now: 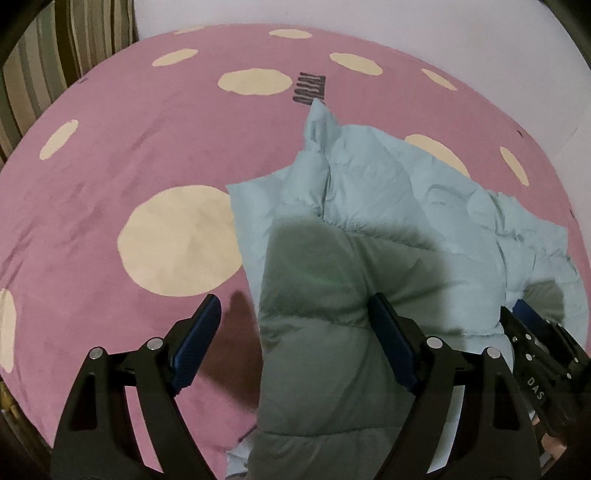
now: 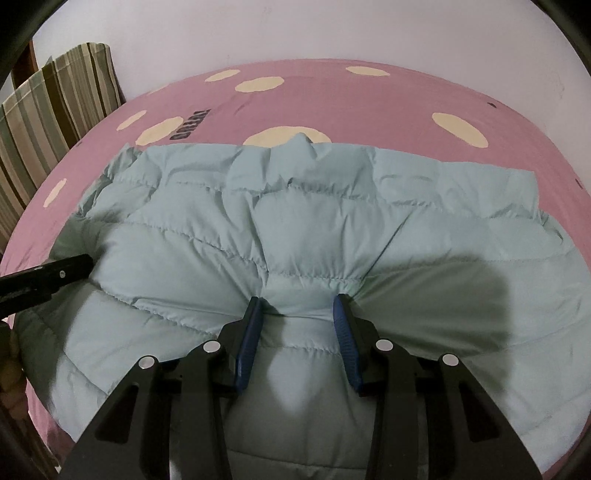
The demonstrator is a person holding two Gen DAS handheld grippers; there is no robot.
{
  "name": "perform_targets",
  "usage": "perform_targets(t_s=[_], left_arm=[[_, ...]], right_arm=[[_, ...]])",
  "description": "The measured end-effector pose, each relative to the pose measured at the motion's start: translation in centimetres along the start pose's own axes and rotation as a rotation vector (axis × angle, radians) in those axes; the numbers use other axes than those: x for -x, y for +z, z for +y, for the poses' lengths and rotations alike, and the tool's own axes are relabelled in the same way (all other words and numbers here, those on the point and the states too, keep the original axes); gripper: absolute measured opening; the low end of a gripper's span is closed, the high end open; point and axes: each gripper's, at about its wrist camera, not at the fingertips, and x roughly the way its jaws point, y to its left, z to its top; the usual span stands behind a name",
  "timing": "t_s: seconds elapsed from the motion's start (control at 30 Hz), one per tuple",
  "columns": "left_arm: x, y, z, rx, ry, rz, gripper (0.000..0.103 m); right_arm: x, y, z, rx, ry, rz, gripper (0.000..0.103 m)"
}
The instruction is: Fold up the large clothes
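Note:
A pale blue puffer jacket (image 2: 295, 206) lies spread on the pink bed sheet (image 2: 369, 96) with cream dots. My right gripper (image 2: 297, 310) is shut on a bunched fold of the jacket near its front edge, and the quilted fabric gathers tightly between the blue pads (image 2: 251, 332). In the left wrist view my left gripper (image 1: 293, 315) stands wide open over the jacket (image 1: 388, 192) at its left edge. One finger is above the bare sheet (image 1: 92, 203) and the other rests against the jacket, with nothing pinched. The right gripper (image 1: 535, 332) shows at the lower right there.
A striped cushion (image 2: 55, 107) stands at the bed's far left corner against the white wall (image 2: 332, 29). The left gripper's black finger (image 2: 48, 277) reaches in from the left edge, with a hand (image 2: 11, 369) below it.

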Motion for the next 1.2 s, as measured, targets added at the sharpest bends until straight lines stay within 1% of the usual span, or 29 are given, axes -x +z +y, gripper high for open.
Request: perform_targets(t_s=[0.1,0.17,0.23,0.27,0.33,0.37,0.43,0.53,0.67,0.73,0.93,1.03,1.2], left_arm=[[-0.7,0.0,0.1,-0.002,-0.02,0.013,0.082],[-1.5,-0.1,0.5,0.023,-0.062,0.035,0.08],[-1.9,-0.1,0.8,0.043,-0.1,0.046,0.07],[-1.9,-0.1,0.6,0.034,-0.106,0.044,0.067],[-1.8,-0.2,0.1,0.006,-0.124,0.041,0.048],[-1.7,-0.2,-0.3,-0.006,-0.123,0.04,0.046],[-1.5,-0.2,-0.8,-0.019,-0.116,0.033,0.037],[-1.2,-0.2,-1.5,-0.037,-0.094,0.019,0.032],[-1.2,-0.4,-1.7,-0.038,-0.08,0.008,0.028],[-1.1,-0.6,-1.8,-0.037,-0.079,0.004,0.024],[0.0,-0.7,-2.7,-0.068,-0.04,-0.03,0.013],[1.4,-0.8,-3.1,-0.075,-0.032,-0.061,0.011],[4.2,-0.4,-4.1,-0.097,-0.02,-0.114,0.01]], right_arm=[[-0.1,-0.1,0.2,0.004,-0.005,-0.005,0.04],[-0.1,-0.1,0.3,0.004,-0.008,-0.007,0.04],[-0.1,-0.1,0.3,0.004,-0.008,-0.007,0.04],[-0.1,-0.1,0.3,0.006,-0.009,-0.007,0.04],[-0.2,-0.2,0.4,0.01,-0.015,-0.01,0.04],[-0.2,-0.2,0.4,0.012,-0.018,-0.01,0.04],[-0.3,-0.3,0.4,0.013,-0.022,-0.013,0.04],[-0.3,-0.3,0.5,0.015,-0.026,-0.016,0.04],[-0.3,-0.4,0.7,0.02,-0.035,-0.023,0.04],[-0.3,-0.5,0.8,0.022,-0.04,-0.027,0.04],[-0.3,-0.6,0.8,0.027,-0.046,-0.035,0.04],[-0.3,-0.7,0.8,0.029,-0.048,-0.037,0.04],[-0.2,-0.7,0.9,0.034,-0.046,-0.047,0.04]])
